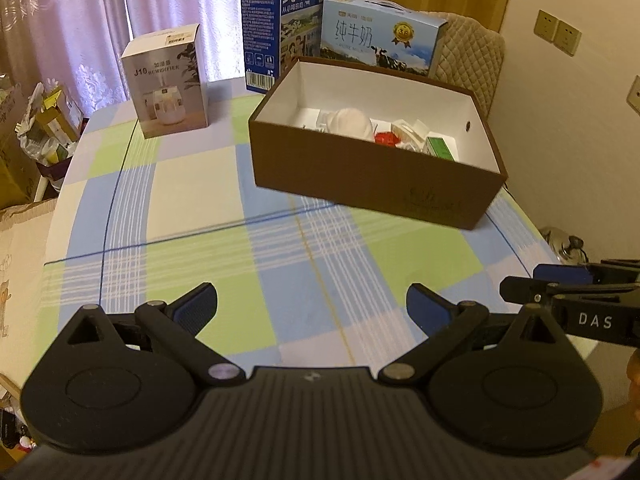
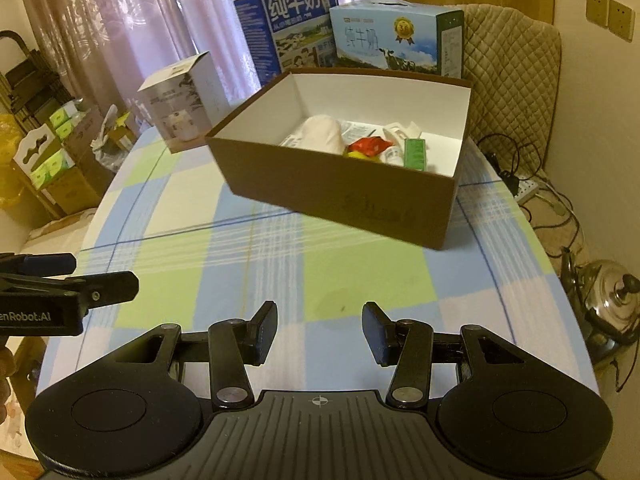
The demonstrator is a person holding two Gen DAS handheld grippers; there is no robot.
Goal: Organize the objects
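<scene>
left wrist: left gripper (image 1: 312, 308) gapes empty; ahead-right, the brown box (image 1: 372, 176) of small items; ahead-left, a "j16 humidifier" carton (image 1: 168, 80). right wrist: right gripper (image 2: 319, 330) spread, empty; milk cartons (image 2: 394, 38) behind the box; kettle (image 2: 610, 300) far right.

Open brown cardboard box with white inside walls (image 1: 372, 176) (image 2: 332, 192): lidless, upright, sits on the checked blue, green and white cloth of the tabletop (image 1: 192, 216) (image 2: 224, 264), toward its far right part. Inside, on the box floor:
- rounded white cloth-like bundle (image 1: 352, 120) (image 2: 322, 134), left of centre
- small red packet (image 1: 386, 138) (image 2: 368, 146), just right of the bundle, with something yellow at its near edge
- white plastic pieces (image 1: 408, 130) (image 2: 394, 132), behind the packet
- slim green carton (image 1: 440, 148) (image 2: 415, 154), rightmost, lying flat

Contents crowd together, mostly touching.
</scene>
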